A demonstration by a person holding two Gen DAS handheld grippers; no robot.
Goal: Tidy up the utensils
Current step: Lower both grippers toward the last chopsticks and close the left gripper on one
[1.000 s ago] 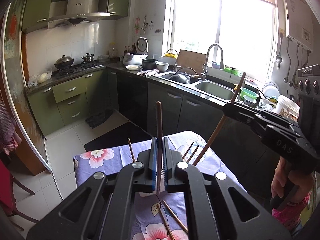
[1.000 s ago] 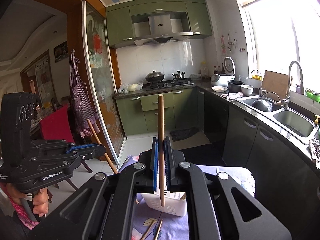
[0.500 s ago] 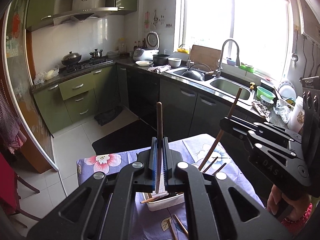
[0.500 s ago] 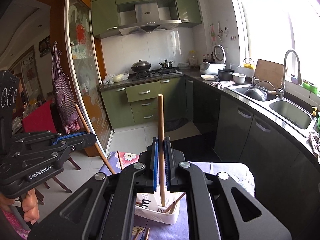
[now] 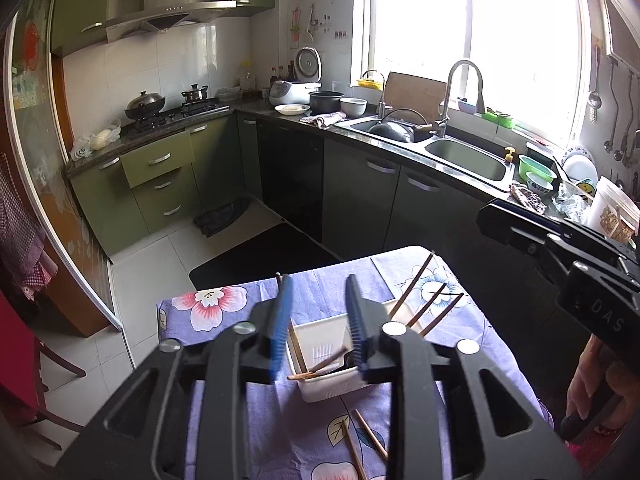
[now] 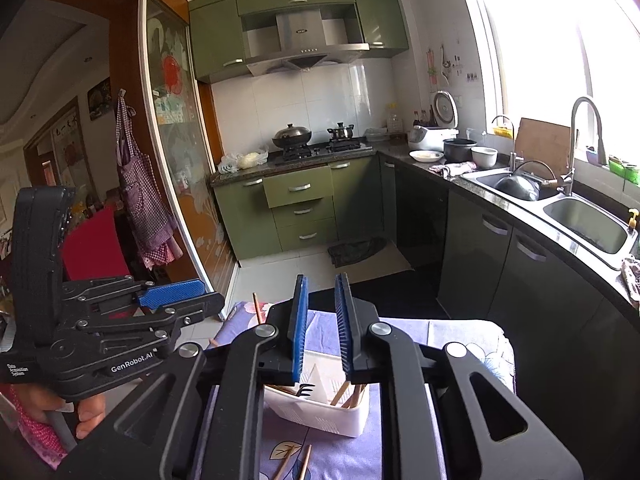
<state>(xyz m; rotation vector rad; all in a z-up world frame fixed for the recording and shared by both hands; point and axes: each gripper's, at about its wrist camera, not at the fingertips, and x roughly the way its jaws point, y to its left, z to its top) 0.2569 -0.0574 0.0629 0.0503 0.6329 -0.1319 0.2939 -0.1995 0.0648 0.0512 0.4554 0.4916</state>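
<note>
Chopsticks (image 5: 316, 366) lean inside a white basket (image 5: 332, 386) that sits on our desk (image 5: 224, 304), which is covered by a purple flowered cloth. In the left wrist view several brown sticks rest in the near compartment, and three more (image 5: 430, 300) stick up and outward on the basket's far right side. Two loose sticks (image 5: 366, 438) lie on the cloth in front of the basket.

In the right wrist view the basket (image 6: 320, 412) shows a divider, with a dark fork (image 6: 305, 389) on its left and chopsticks (image 6: 346, 394) on its right. Two more sticks (image 6: 294, 462) lie on the cloth near the bottom edge.

Our left gripper (image 5: 318, 320) hangs over the basket; its jaws have just been opening and now stand spread, blue pads apart, with nothing pinched between them. Our right gripper (image 6: 322, 320) hangs over the basket too; its jaws have just been opening and stand slightly parted, also gripping nothing. Each tool appears in the other's view, held by a hand (image 6: 86, 408).

Beyond the desk we see green kitchen cabinets (image 6: 300, 196), a stove (image 6: 316, 146) with pots, a double sink (image 5: 444, 148) and a bright window (image 5: 480, 40).
</note>
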